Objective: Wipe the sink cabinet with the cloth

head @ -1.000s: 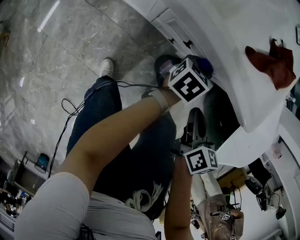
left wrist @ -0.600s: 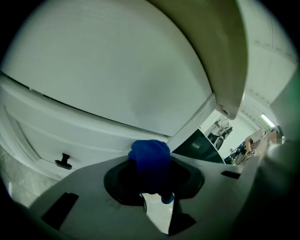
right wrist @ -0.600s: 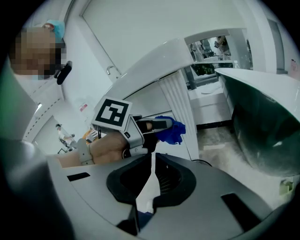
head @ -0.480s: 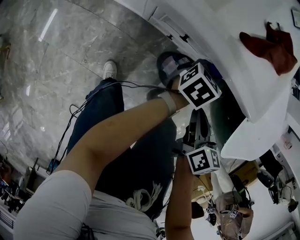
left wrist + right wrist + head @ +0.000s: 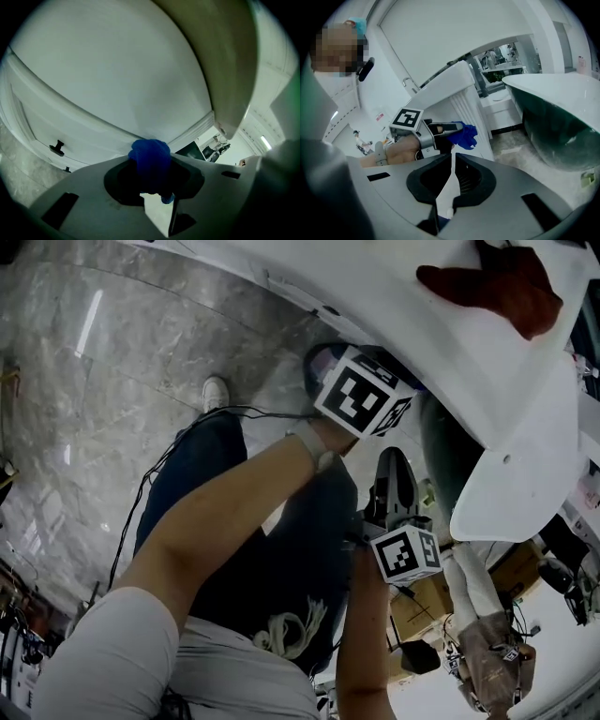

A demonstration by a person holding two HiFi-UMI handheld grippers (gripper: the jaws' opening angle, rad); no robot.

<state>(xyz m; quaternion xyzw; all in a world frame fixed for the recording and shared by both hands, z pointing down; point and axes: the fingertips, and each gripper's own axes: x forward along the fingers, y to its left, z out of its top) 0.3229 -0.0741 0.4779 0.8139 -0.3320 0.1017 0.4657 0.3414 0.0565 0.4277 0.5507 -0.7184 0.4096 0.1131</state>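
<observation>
Hidden: in the head view the marker cube (image 5: 361,392) covers the left gripper's (image 5: 151,169) jaws; whether the cloth touches the panel is unclear.
Left gripper: jaws clamped on a bunched blue cloth (image 5: 150,153), frame centre, before the white sink cabinet (image 5: 108,84).
Right gripper (image 5: 451,161): jaws closed to a slit, nothing between.
Counts: two grippers, one blue cloth, two dark knobs (image 5: 57,147) lower left, one red cloth (image 5: 492,287) upper right.

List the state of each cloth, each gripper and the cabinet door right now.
blue cloth: bunched up, clamped at the cabinet front
left gripper: jaws shut on the blue cloth
right gripper: jaws together, nothing between them
red cloth: crumpled, lying loose, not held
cabinet door: shut
</observation>
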